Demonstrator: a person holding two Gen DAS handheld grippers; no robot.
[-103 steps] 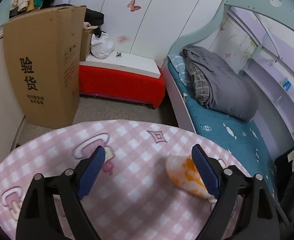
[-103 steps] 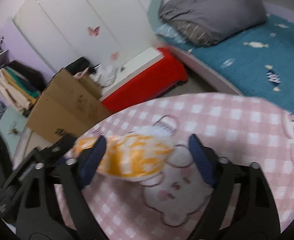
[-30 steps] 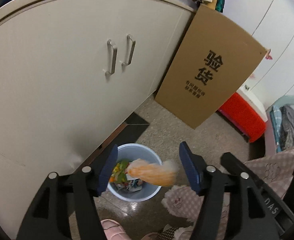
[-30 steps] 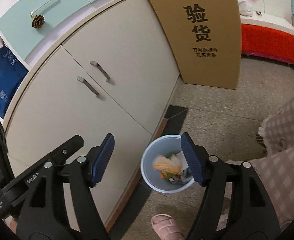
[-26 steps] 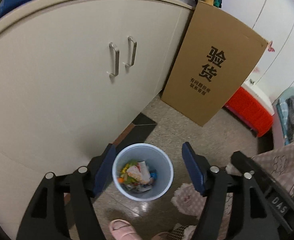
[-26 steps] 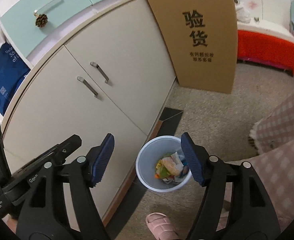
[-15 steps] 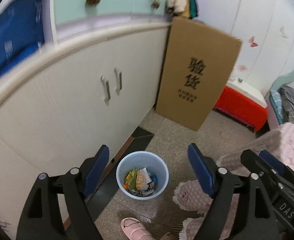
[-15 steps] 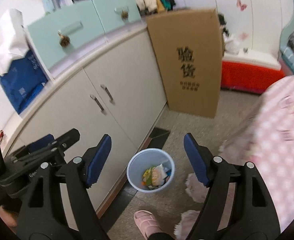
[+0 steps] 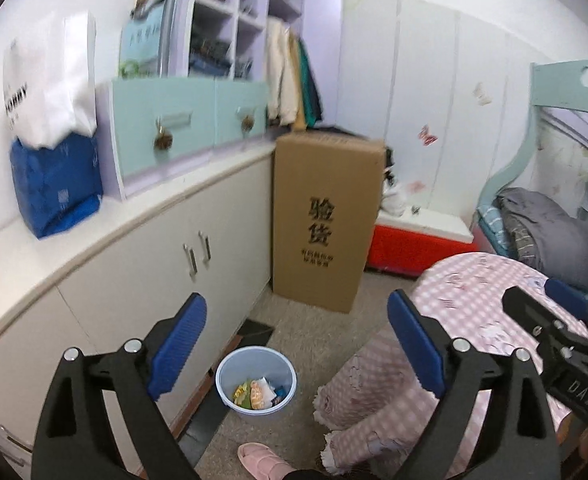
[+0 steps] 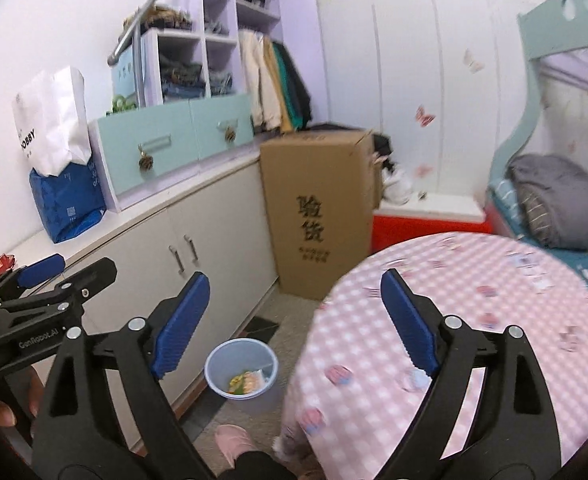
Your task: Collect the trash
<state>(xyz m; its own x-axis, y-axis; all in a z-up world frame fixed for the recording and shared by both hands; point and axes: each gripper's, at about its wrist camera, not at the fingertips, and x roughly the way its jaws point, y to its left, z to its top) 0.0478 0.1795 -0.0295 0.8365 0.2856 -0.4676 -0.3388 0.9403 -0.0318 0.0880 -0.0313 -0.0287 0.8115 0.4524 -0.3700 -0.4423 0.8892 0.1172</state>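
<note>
A light blue trash bin point(image 9: 256, 378) stands on the floor by the white cabinet; it also shows in the right wrist view point(image 10: 241, 367). Orange, yellow and white wrappers point(image 9: 258, 393) lie inside it. My left gripper point(image 9: 295, 346) is open and empty, high above the bin. My right gripper point(image 10: 294, 320) is open and empty, between the bin and the table with the pink checked cloth point(image 10: 473, 320). The left gripper's body shows at the left of the right wrist view.
A tall cardboard box point(image 9: 325, 220) stands against the white cabinet point(image 9: 134, 264). A red bench point(image 9: 413, 240) and a bed point(image 9: 541, 228) lie behind. A pink slipper point(image 9: 262, 456) is on the floor near the bin. Bags sit on the counter point(image 10: 62, 152).
The orange wrapper, earlier on the table, dropped into the bin about a second ago. Both grippers have since lifted and tilted up, so the bin looks smaller and the table returns to view.
</note>
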